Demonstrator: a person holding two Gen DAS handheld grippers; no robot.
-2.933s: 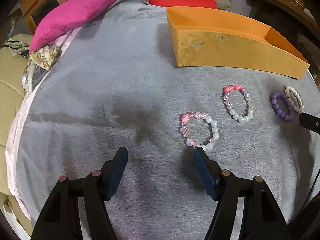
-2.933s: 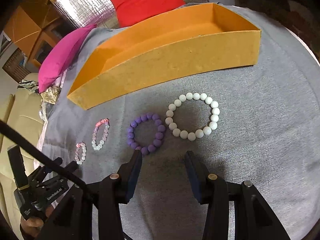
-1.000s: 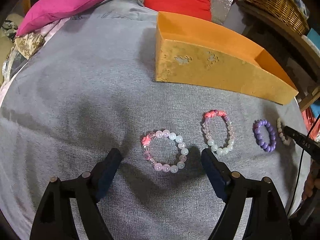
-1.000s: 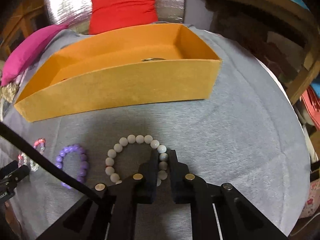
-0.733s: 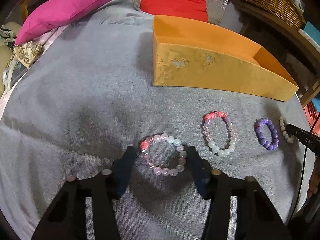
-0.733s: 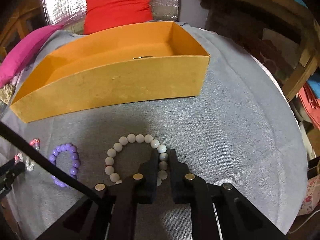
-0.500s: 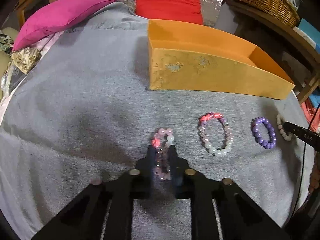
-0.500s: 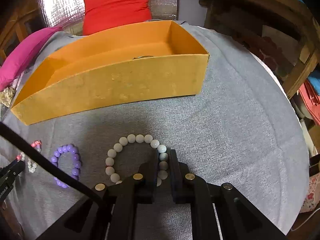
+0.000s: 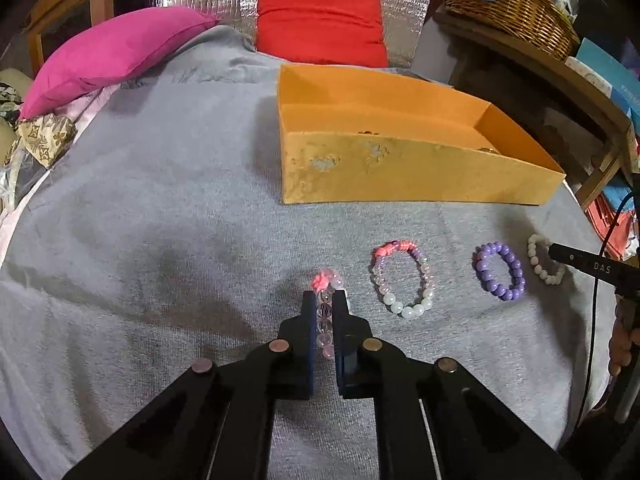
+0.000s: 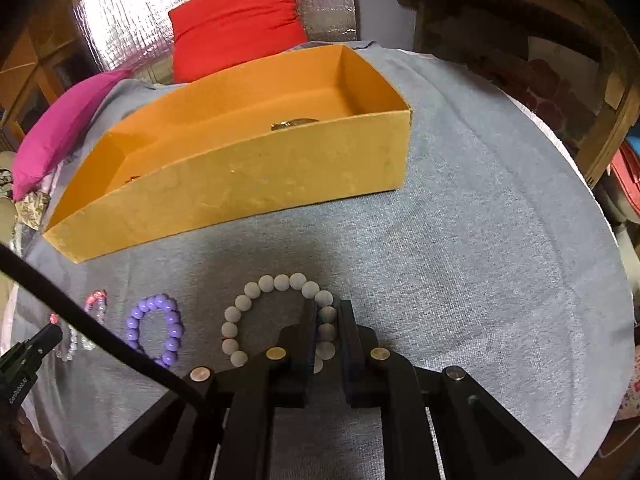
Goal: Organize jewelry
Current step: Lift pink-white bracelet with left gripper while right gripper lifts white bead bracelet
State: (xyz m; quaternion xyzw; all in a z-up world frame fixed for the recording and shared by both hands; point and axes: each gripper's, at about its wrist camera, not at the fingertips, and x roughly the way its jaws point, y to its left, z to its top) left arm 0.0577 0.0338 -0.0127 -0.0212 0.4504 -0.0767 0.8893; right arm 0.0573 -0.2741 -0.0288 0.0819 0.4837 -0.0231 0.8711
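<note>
Grippers each pinched a bracelet, none boxed yet.
Left gripper (image 9: 325, 300) clamped the pink bracelet (image 9: 325, 307) at lower centre; right gripper (image 10: 326, 312) clamped the white bracelet (image 10: 256, 294). Purple bracelet (image 10: 154, 328) and mixed bracelet (image 9: 400, 278) lay below the orange box (image 10: 248, 184).

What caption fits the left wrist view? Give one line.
Left gripper pinches pink bead bracelet on grey cloth, orange box beyond.

the orange box's (image 10: 248, 184) near wall hides most of its floor, so the small metallic pieces (image 10: 294, 123) inside stay unidentifiable. a black cable (image 10: 96, 332) crosses the pink-and-clear bracelet (image 10: 94, 312) near the grey cloth's (image 10: 480, 240) left edge.
</note>
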